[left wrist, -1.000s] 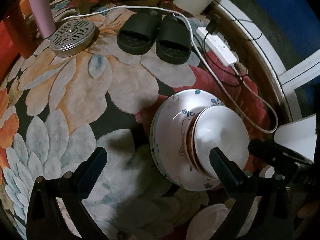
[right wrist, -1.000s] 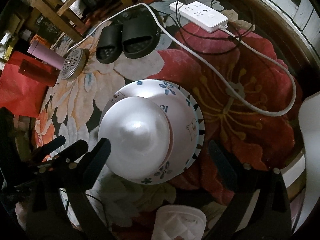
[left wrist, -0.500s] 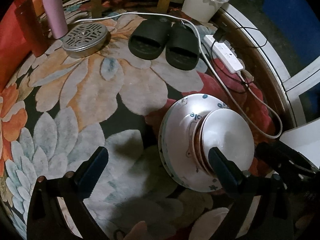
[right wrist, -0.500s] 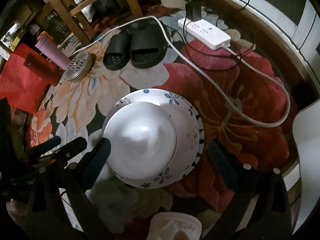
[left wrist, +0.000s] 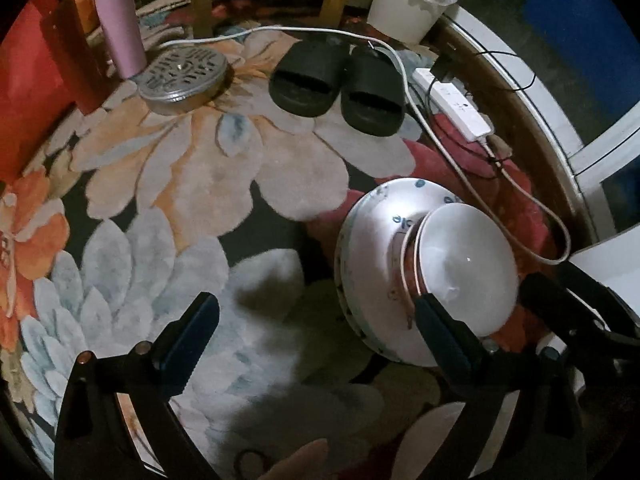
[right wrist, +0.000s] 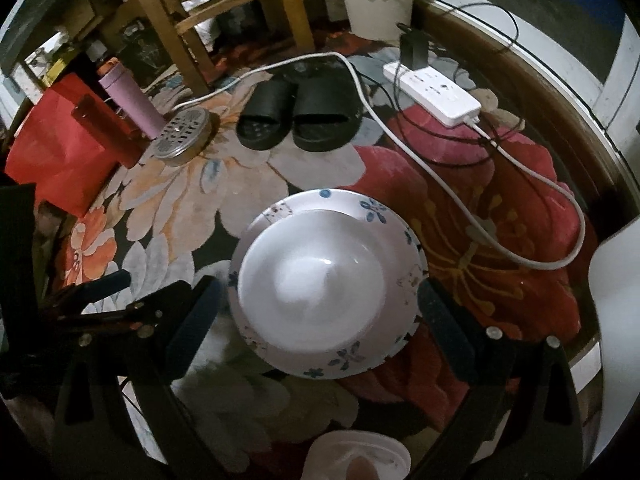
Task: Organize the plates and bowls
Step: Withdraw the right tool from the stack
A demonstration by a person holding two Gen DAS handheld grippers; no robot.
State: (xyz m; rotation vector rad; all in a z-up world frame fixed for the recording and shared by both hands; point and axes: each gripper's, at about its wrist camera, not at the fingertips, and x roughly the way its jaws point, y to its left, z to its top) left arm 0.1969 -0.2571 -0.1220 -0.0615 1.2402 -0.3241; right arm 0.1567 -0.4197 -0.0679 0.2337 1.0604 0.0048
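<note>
Black slippers (left wrist: 336, 84), power strip (right wrist: 432, 94), floral rug (left wrist: 200, 184).

White bowl (right wrist: 316, 280) stacked on patterned plate (right wrist: 372, 208), floral rug (right wrist: 192, 184), black slippers (right wrist: 300, 116)

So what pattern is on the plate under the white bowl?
White plate with small blue flower motifs around its rim, clearest in the right wrist view.

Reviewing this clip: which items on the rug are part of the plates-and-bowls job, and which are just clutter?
Job items:
white bowl on top of the stack
patterned plate beneath it
left hand-held gripper, open
right hand-held gripper, open

Just lying about:
black slippers
power strip
white cable
round metal grate
pink tumbler
</note>
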